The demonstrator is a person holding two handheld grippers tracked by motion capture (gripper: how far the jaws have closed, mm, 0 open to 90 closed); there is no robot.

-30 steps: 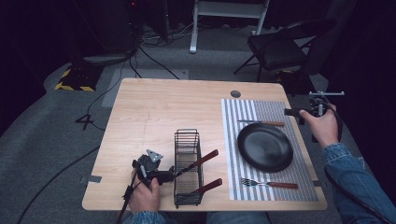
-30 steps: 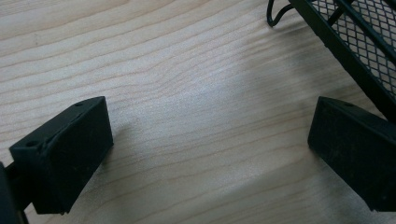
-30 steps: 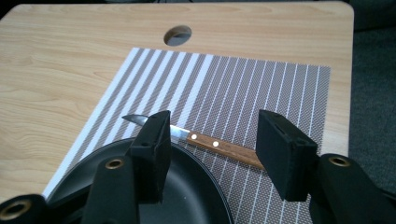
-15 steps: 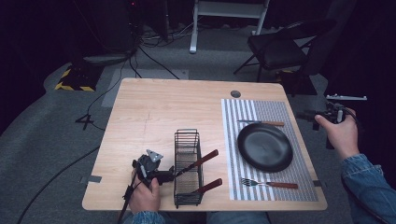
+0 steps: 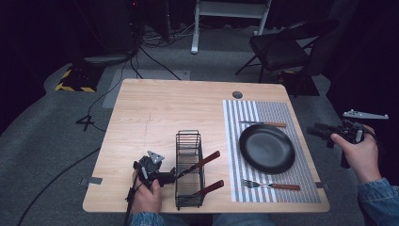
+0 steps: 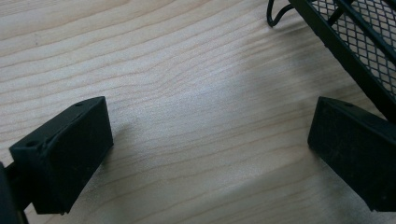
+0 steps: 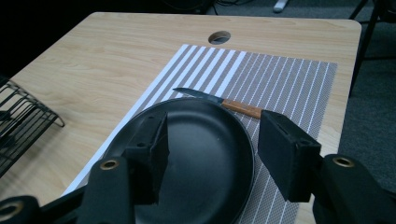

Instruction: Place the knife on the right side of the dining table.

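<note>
Resting beside wire rack [image 5: 189, 168]: left tongs [image 5: 170, 177], spread | right tongs [image 5: 318, 133], spread, off-table right of black plate [image 5: 266, 148]

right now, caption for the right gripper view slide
Open right gripper over a black plate, knife beyond.

the bench [image 5: 155, 108] is evenly lit from above while the surrounding floor [image 5: 42, 141] falls into darkness, the high view is soft and grainy, and the left hand-held gripper [image 6: 205, 154] casts soft blurred shadows on sharp wood grain.
</note>
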